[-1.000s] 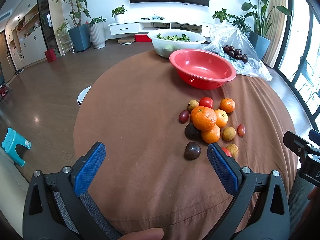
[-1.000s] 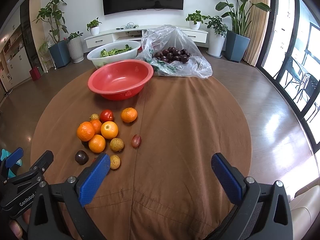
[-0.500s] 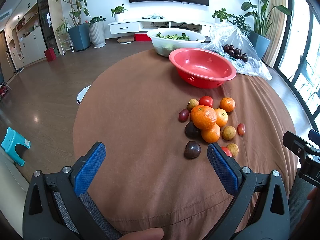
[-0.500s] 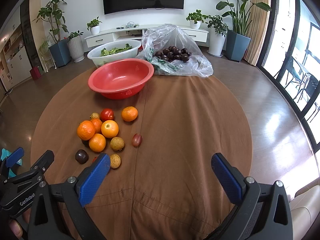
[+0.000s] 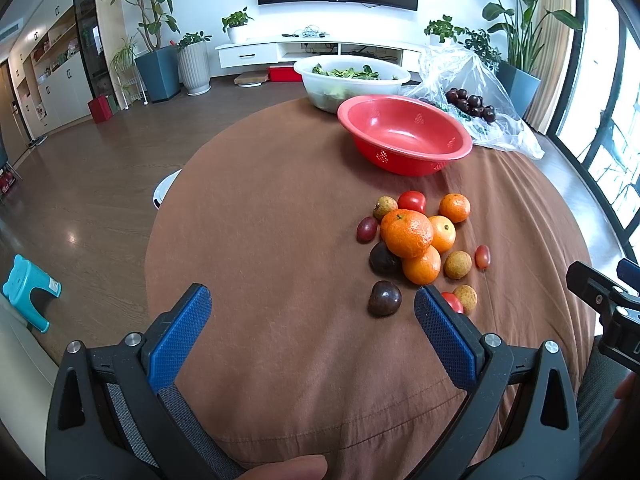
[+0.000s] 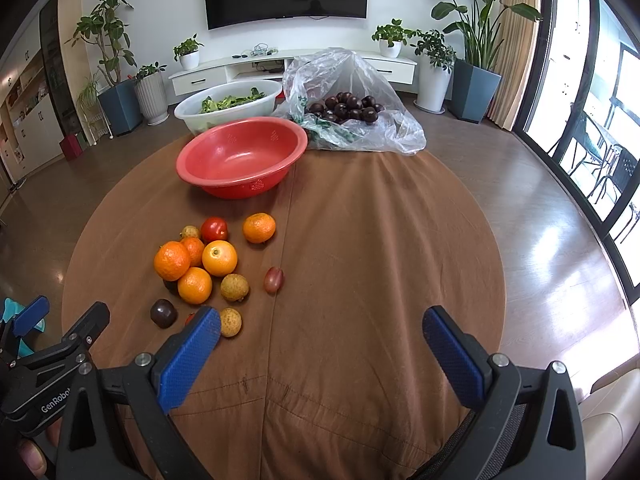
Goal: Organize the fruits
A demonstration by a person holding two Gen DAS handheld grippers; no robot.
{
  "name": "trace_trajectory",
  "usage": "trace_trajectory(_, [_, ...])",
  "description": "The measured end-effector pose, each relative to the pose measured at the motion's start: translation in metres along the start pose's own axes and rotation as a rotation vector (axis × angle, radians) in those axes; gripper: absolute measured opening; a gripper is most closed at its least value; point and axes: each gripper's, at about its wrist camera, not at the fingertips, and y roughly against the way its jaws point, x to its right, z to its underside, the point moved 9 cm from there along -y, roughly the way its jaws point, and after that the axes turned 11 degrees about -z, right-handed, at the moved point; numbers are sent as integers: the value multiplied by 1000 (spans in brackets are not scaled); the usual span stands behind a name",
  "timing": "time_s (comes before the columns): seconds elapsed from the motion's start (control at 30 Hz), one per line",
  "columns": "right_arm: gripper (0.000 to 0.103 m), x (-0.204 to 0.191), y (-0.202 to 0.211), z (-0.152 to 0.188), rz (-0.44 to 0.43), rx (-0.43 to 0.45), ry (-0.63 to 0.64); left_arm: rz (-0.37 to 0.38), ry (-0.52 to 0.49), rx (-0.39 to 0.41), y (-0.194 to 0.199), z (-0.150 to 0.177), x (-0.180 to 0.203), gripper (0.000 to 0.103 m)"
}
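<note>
**Q:** Jaws first: how do yours stand?

**Me:** Both pairs are spread wide and hold nothing. My left gripper (image 5: 312,304) and right gripper (image 6: 322,326) hover side by side above the near edge of a round table under a brown cloth (image 6: 380,240).

**Q:** Where are the fruits?

**Me:** Loose on the cloth, in a cluster left of the table's middle. Several oranges (image 6: 172,260) touch one another, with a red tomato (image 6: 214,229) at the far side. Pale round longans (image 6: 234,287) and a dark plum (image 6: 163,313) lie on the near side. One small reddish fruit (image 6: 273,279) sits just apart, to the right.

**Q:** Any containers?

**Me:** A red colander bowl (image 6: 240,156), with nothing in it, stands beyond the cluster toward the far edge. Behind it are a white bowl of greens (image 6: 228,104) and a clear plastic bag (image 6: 352,100) holding dark fruit.
</note>
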Motion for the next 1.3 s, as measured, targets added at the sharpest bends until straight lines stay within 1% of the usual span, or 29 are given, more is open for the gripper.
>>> trace_trajectory(0.93, [103, 0, 0, 0, -2, -2, -3, 2, 1, -5, -1, 0, 0, 103])
trace_trajectory(1.3, [103, -2, -6, 6, -6, -9, -1, 3, -2, -14, -5, 9, 7, 103])
